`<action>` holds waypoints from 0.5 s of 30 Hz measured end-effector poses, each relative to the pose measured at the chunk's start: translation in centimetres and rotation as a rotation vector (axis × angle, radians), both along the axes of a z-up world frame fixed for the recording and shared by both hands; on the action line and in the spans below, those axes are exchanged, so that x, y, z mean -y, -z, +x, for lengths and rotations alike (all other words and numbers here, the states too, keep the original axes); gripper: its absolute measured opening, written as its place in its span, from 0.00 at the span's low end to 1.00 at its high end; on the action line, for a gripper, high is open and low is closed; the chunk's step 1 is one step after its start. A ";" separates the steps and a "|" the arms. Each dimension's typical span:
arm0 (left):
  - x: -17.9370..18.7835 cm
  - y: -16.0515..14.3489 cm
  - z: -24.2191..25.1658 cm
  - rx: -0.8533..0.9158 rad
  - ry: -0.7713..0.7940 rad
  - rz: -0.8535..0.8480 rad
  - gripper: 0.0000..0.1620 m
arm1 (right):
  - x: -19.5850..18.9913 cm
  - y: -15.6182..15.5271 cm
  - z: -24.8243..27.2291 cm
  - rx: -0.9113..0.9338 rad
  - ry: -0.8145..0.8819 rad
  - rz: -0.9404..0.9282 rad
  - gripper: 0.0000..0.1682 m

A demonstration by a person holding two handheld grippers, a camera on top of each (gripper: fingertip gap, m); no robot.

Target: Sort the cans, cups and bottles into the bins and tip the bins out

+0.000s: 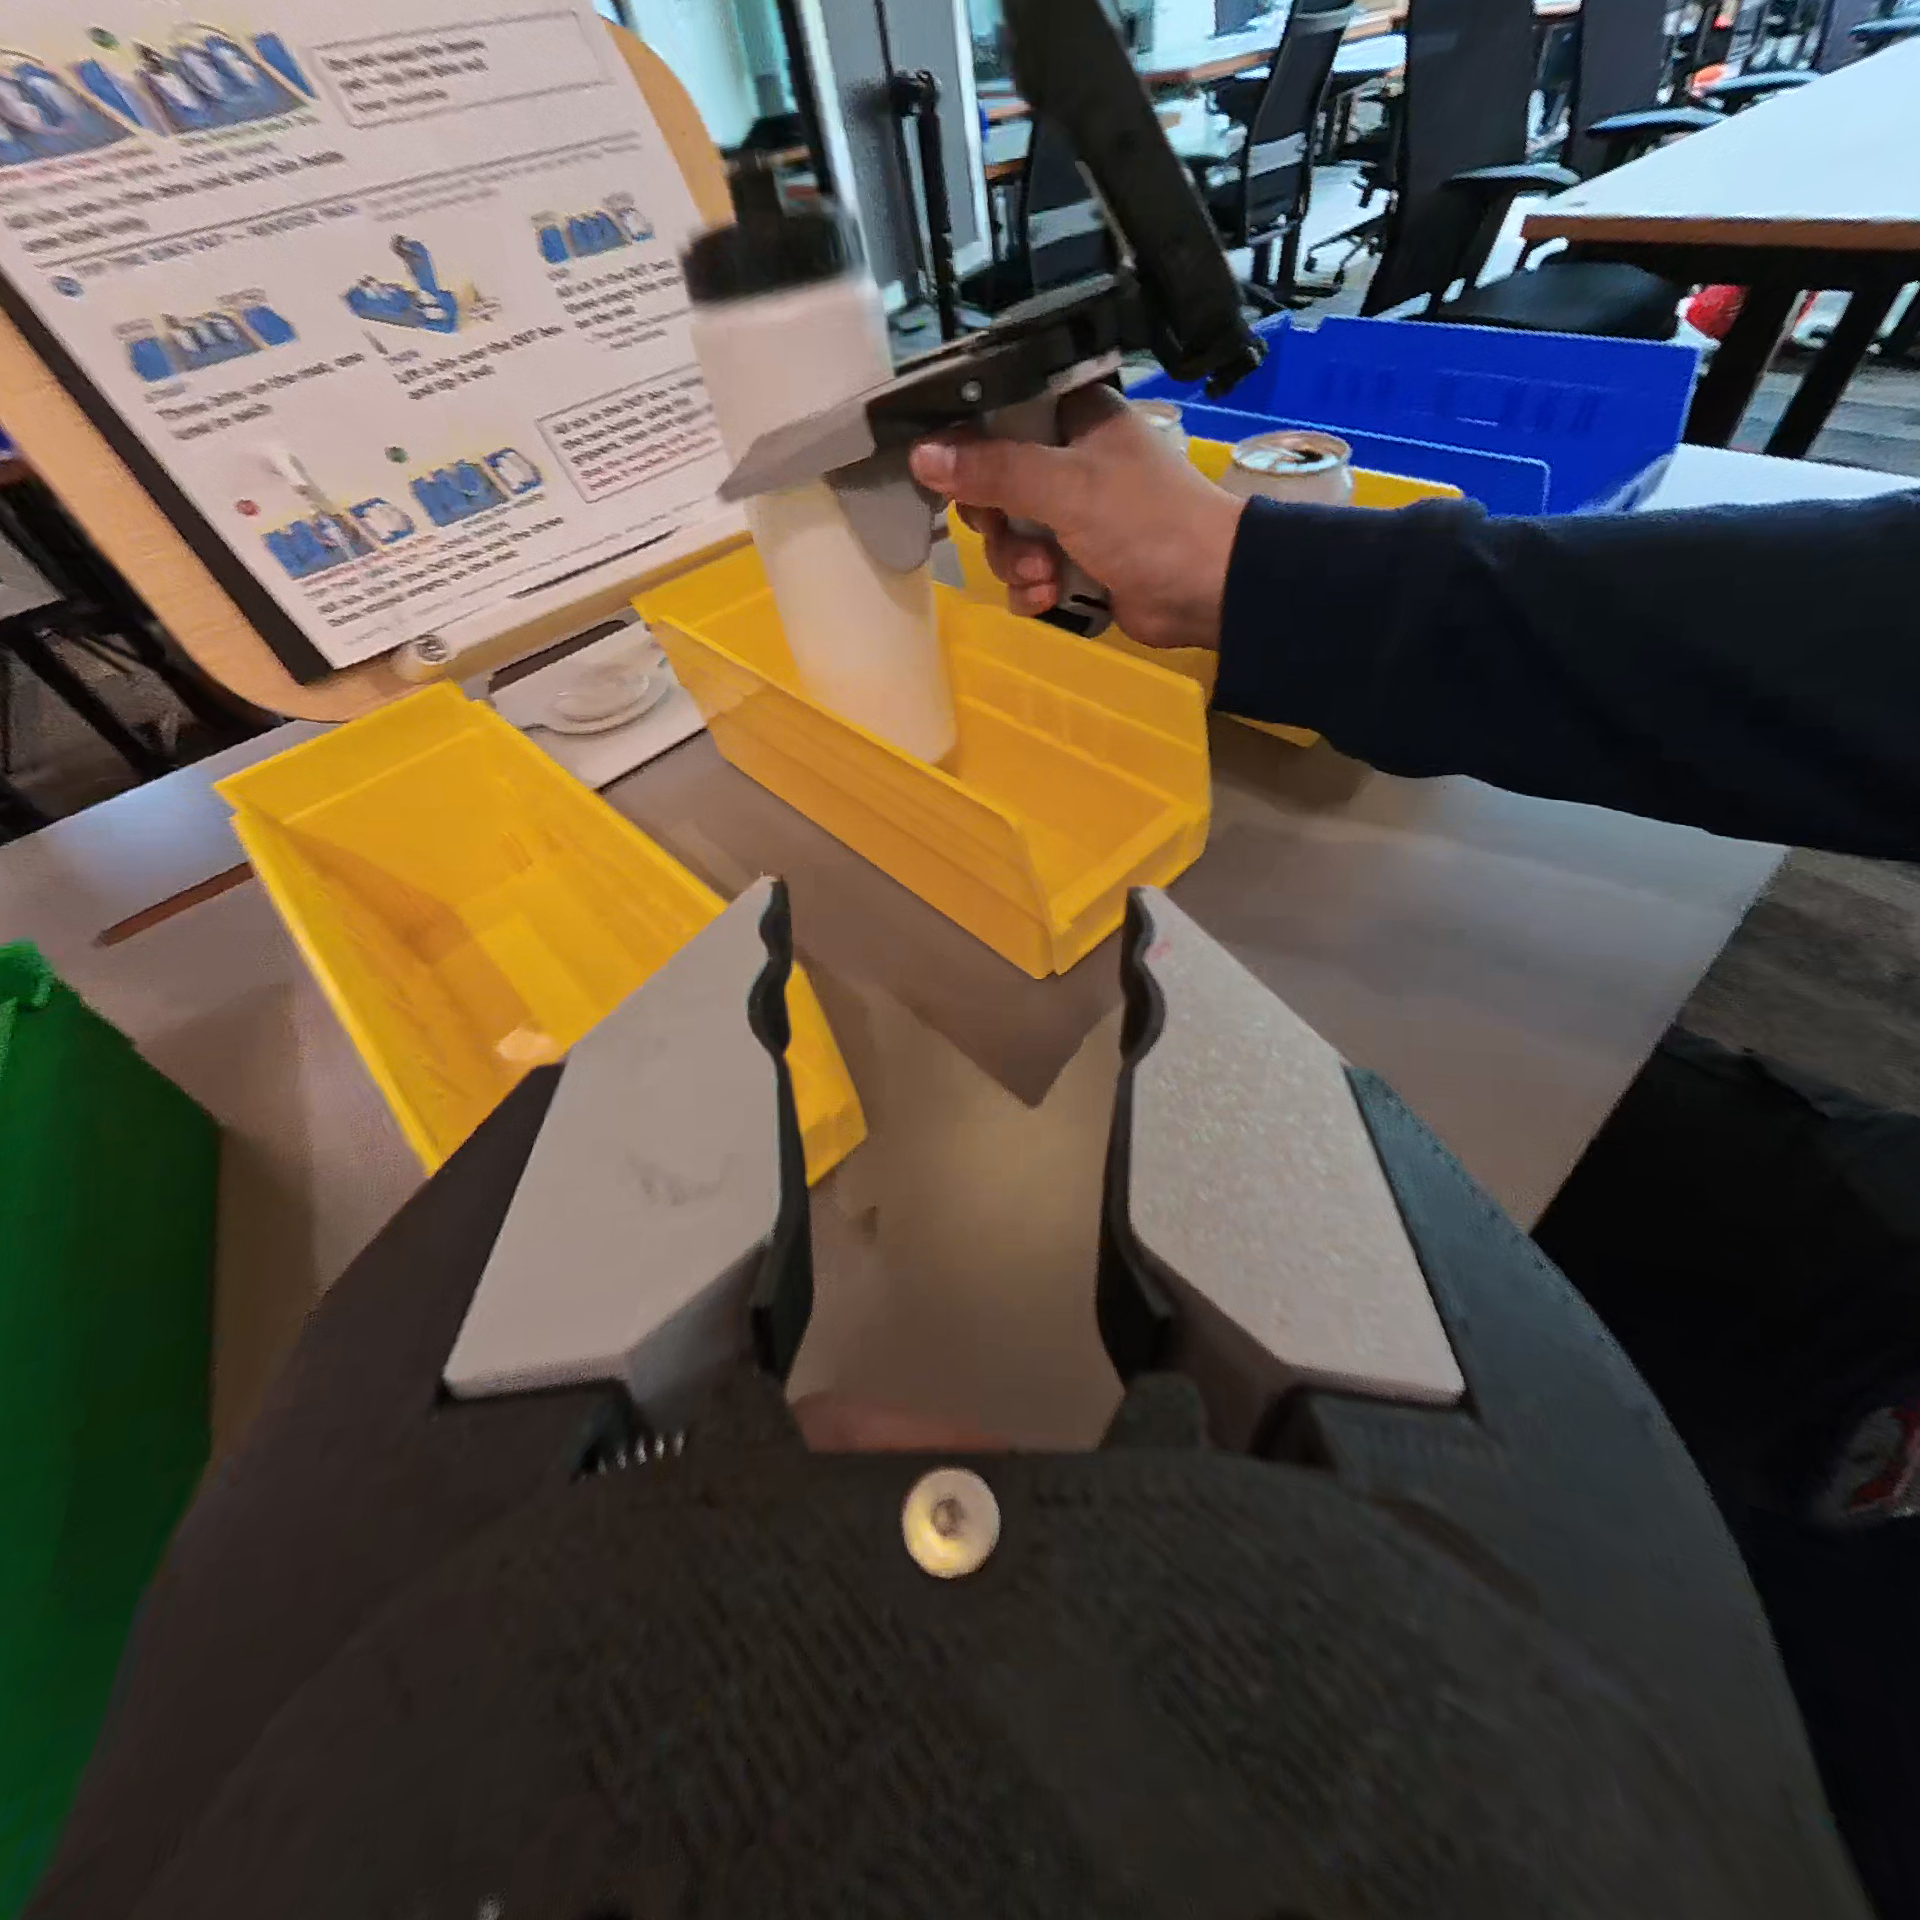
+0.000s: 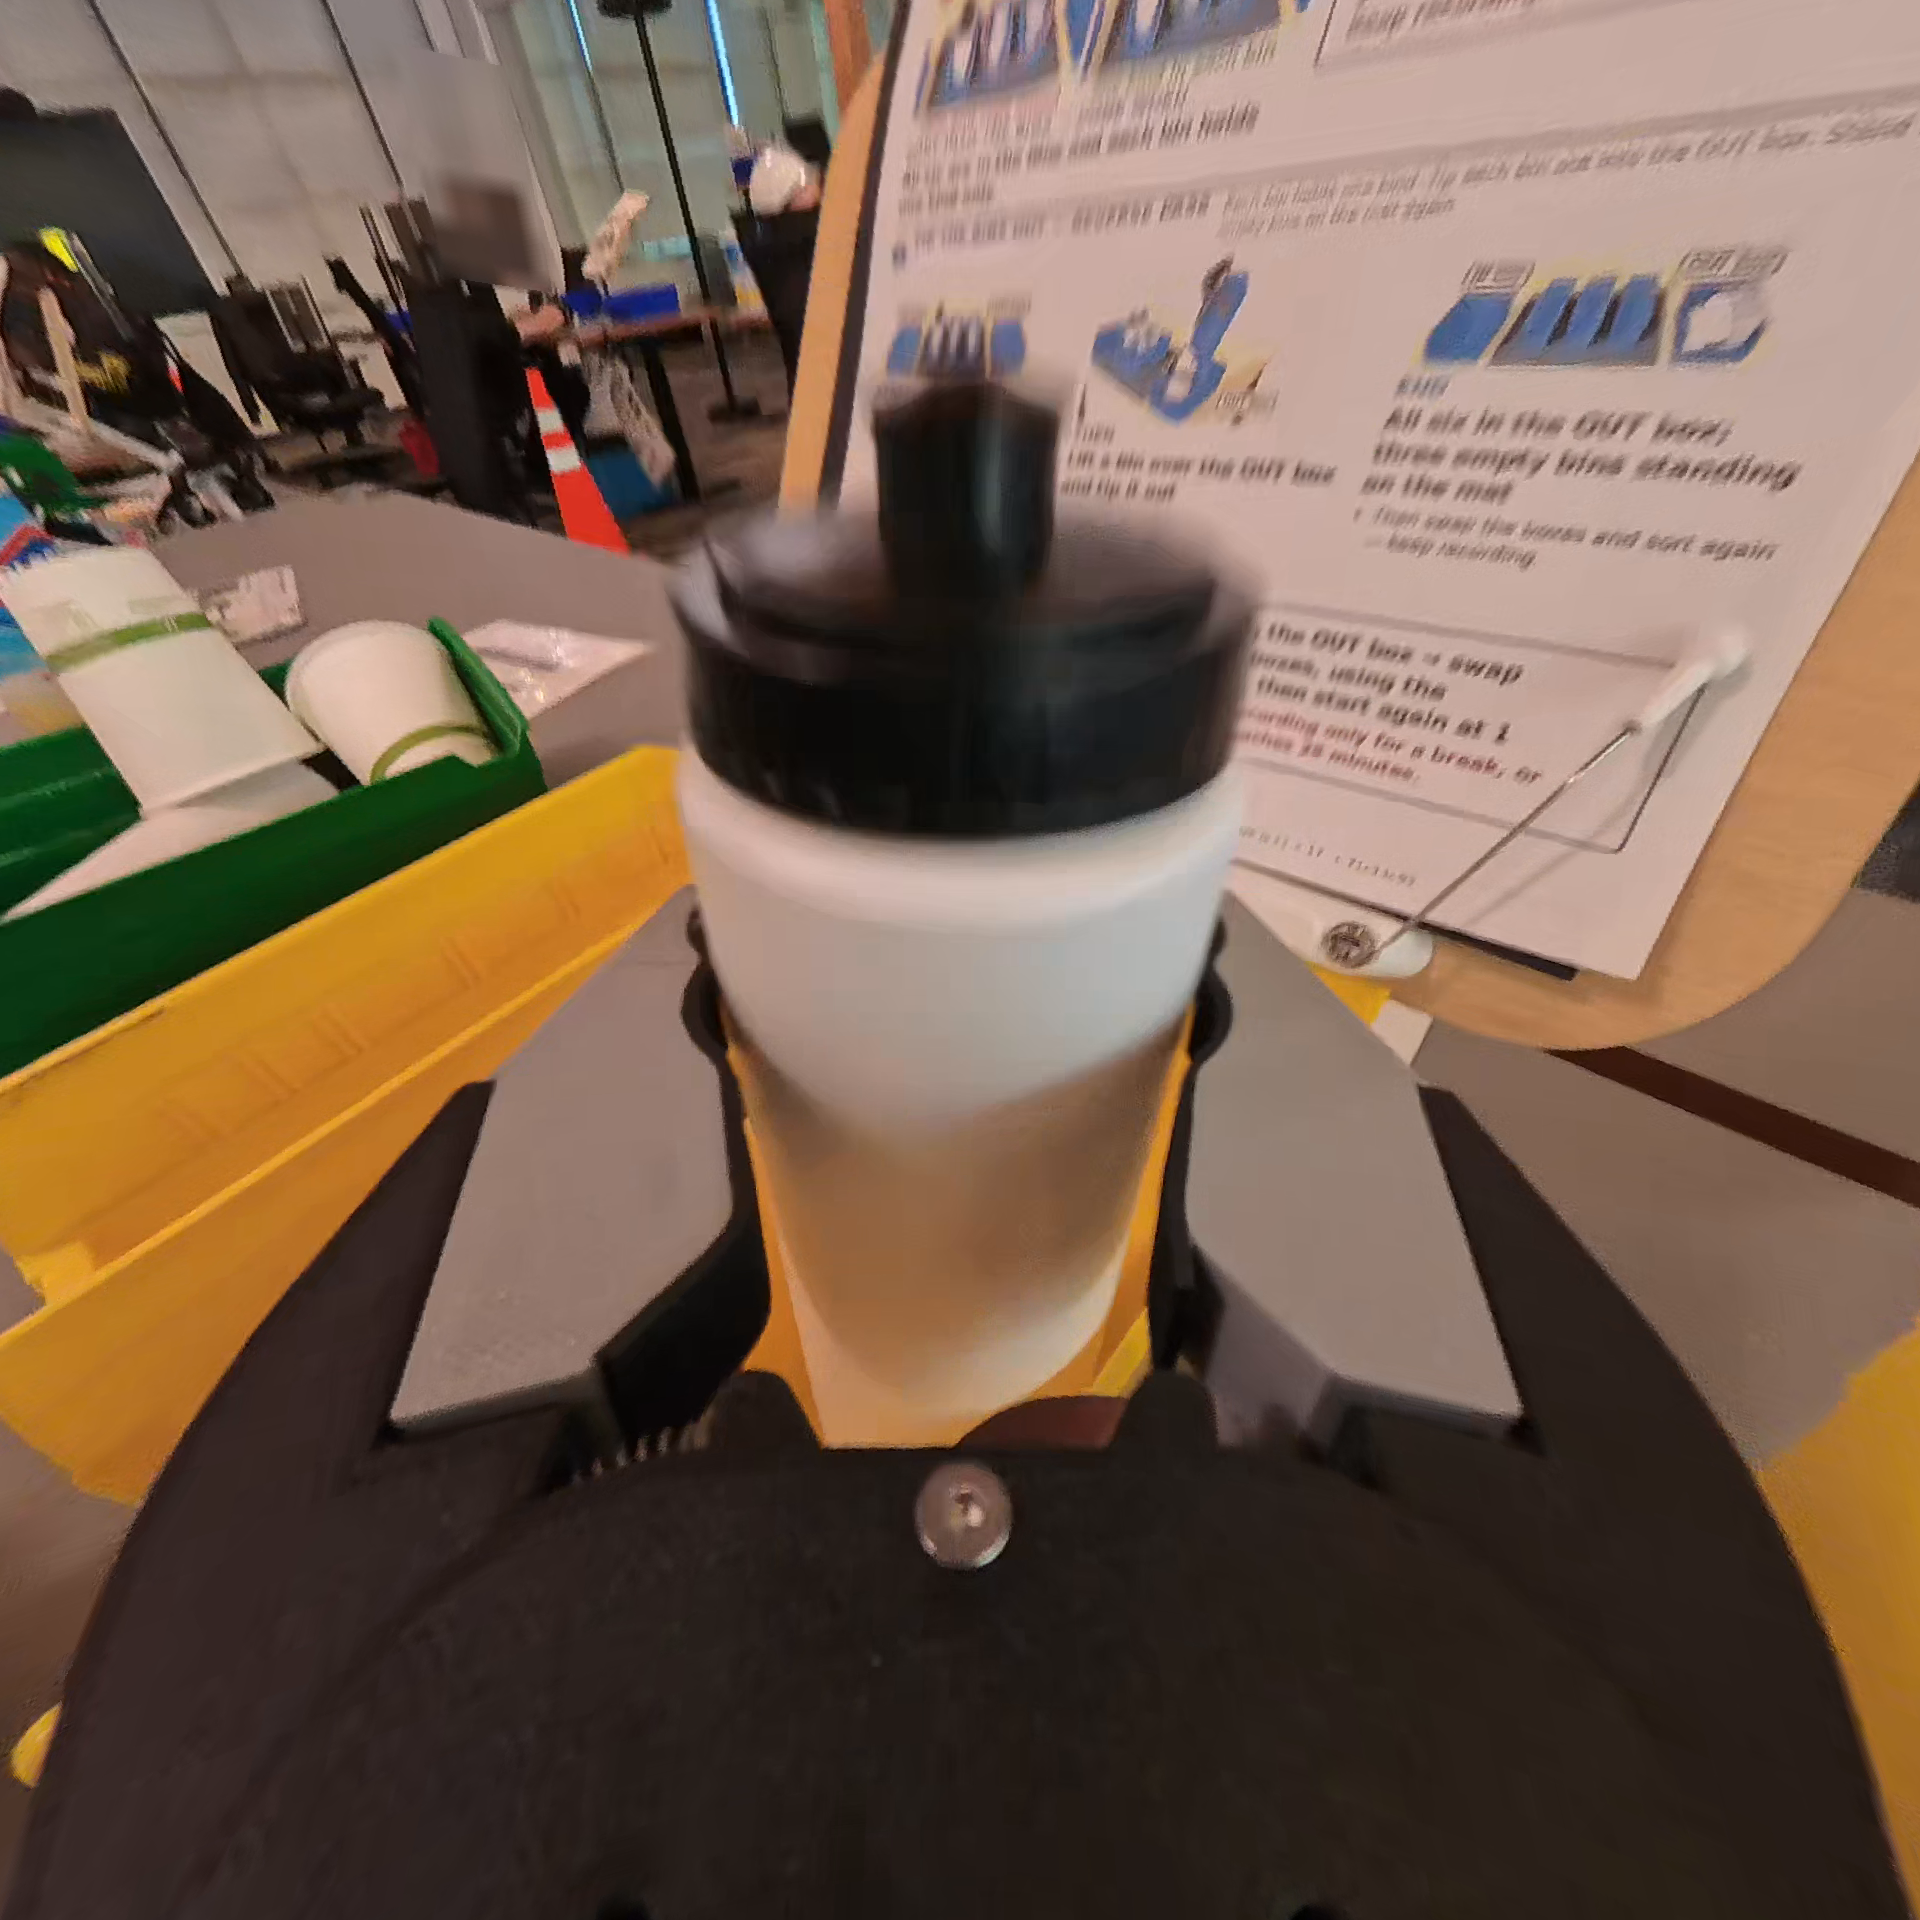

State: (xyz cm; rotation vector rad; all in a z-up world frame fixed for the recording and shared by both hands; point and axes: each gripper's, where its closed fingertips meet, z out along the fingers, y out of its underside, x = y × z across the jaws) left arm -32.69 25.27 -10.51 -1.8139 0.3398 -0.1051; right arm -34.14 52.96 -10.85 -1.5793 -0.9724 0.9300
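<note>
My right gripper (image 2: pixel 956 997) is shut on a white bottle (image 2: pixel 956 987) with a black cap. In the left wrist view the right gripper (image 1: pixel 821 488) holds the bottle (image 1: pixel 810 436) tilted, its base low inside the middle yellow bin (image 1: pixel 1101 842). My left gripper (image 1: pixel 951 925) is open and empty above the grey table, between the near yellow bin (image 1: pixel 343 862) and the middle one. A third yellow bin (image 1: pixel 1403 488) behind the hand holds cans (image 1: pixel 1294 462). A green bin (image 2: pixel 260 883) holds white cups (image 2: pixel 384 696).
A blue bin (image 1: pixel 1455 395) stands at the back right. An instruction sheet on a wooden board (image 1: pixel 343 343) leans behind the yellow bins. The green bin's corner (image 1: pixel 94 1195) is at my left. A person's sleeve (image 1: pixel 1558 665) reaches across from the right.
</note>
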 end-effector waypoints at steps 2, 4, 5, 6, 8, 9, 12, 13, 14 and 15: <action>0.2 -0.6 -0.9 0.043 -0.010 0.024 0.37 | -0.2 -0.5 0.2 0.004 -0.001 0.049 0.49; 0.3 -1.2 -1.1 0.094 0.004 0.049 0.37 | -0.4 -0.1 0.4 0.061 0.010 0.093 0.47; 0.3 -1.3 -1.2 0.110 0.008 0.055 0.37 | -0.4 0.4 0.5 0.086 0.003 0.094 0.47; 0.3 -1.4 -1.3 0.115 0.006 0.055 0.37 | -0.3 0.6 0.5 0.089 -0.003 0.087 0.46; 0.3 -1.3 -1.5 0.101 -0.005 0.054 0.37 | 0.2 0.9 0.8 0.084 -0.013 0.054 0.46; 0.3 -1.3 -1.4 0.093 -0.005 0.054 0.37 | 0.5 1.2 0.8 0.095 -0.029 0.042 0.46; 0.4 -1.4 -1.0 0.082 -0.004 0.056 0.36 | 0.7 2.2 1.4 0.164 -0.012 0.073 0.47; 0.4 -1.4 -0.8 0.076 -0.004 0.054 0.36 | 0.8 2.6 1.6 0.192 -0.009 0.084 0.47; 0.5 -1.4 -0.7 0.068 -0.004 0.052 0.36 | 1.0 3.0 1.7 0.220 -0.013 0.087 0.47; 0.5 -1.3 -0.5 0.059 -0.007 0.049 0.36 | 1.2 3.4 1.8 0.244 -0.017 0.090 0.48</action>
